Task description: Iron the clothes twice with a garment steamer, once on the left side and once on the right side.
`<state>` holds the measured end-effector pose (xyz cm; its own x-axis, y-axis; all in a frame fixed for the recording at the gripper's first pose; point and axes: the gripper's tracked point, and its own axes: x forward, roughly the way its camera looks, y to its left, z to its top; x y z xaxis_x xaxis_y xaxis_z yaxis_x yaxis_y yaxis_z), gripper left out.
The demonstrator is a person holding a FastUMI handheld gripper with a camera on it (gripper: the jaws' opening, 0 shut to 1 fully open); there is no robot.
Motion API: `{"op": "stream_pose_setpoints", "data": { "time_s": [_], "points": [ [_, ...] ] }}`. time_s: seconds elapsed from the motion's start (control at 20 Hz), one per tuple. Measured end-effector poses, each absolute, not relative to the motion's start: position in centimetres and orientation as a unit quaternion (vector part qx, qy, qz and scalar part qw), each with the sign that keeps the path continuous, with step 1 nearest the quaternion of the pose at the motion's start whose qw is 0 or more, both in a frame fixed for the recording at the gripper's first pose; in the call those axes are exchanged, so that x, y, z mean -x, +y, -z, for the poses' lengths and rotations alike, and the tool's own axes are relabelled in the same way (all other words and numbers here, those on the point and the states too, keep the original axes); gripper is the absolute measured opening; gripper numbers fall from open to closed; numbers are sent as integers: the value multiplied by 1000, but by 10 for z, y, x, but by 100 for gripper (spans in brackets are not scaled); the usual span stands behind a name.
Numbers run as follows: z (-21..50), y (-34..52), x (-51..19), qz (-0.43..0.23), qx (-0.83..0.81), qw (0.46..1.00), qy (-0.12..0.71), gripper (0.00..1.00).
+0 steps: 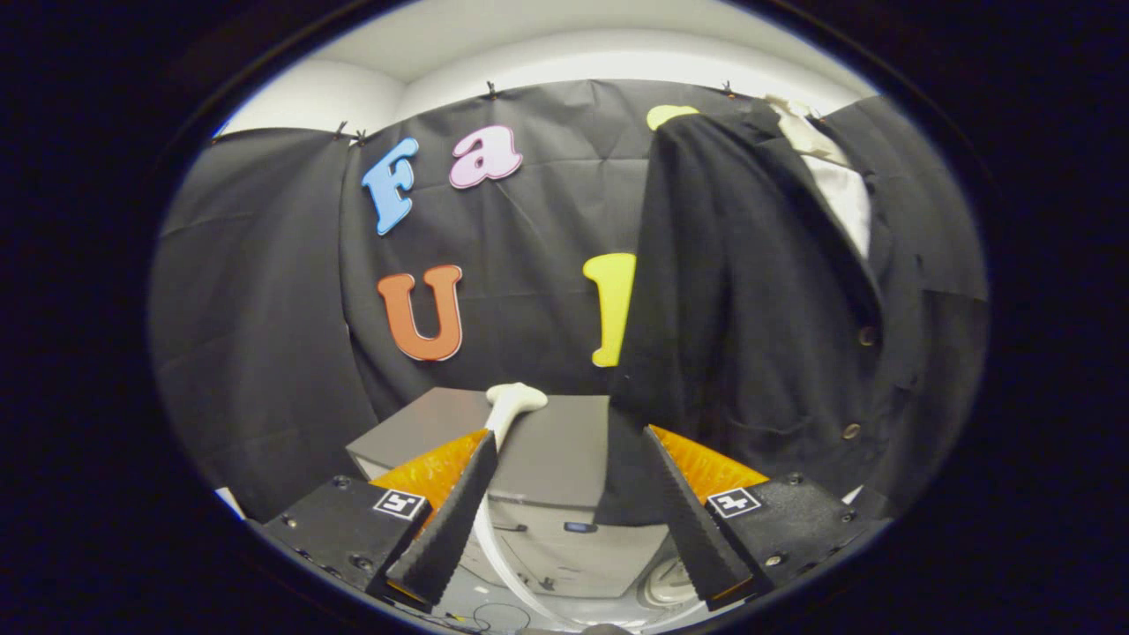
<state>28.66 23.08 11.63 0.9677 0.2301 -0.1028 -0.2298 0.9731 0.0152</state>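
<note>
My claw (564, 467) is spread wide, gripping nothing. The white steamer head (514, 401) rests on a grey box (564, 441) just ahead of the left finger, its handle running back toward me beside that finger. The dark jacket (750, 309) hangs upright beyond the right finger, ahead and to the right.

Gripper (564, 494) jaws stand apart with open room between them. The steamer (510, 407) rises just beside the left finger, obstructing that side. The dark jacket (750, 309) hangs beyond the right finger; the wall left of it is unobstructed.
</note>
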Motion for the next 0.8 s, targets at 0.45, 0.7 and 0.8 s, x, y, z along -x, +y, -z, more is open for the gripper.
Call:
{"op": "stream_pose_setpoints", "data": {
  "time_s": [0.45,0.7,0.8],
  "points": [
    [-57,338,-428,-134,29,976,169,100],
    [-10,359,-469,-124,48,960,245,98],
    [-7,365,-471,-122,51,958,255,95]
  ]
}}
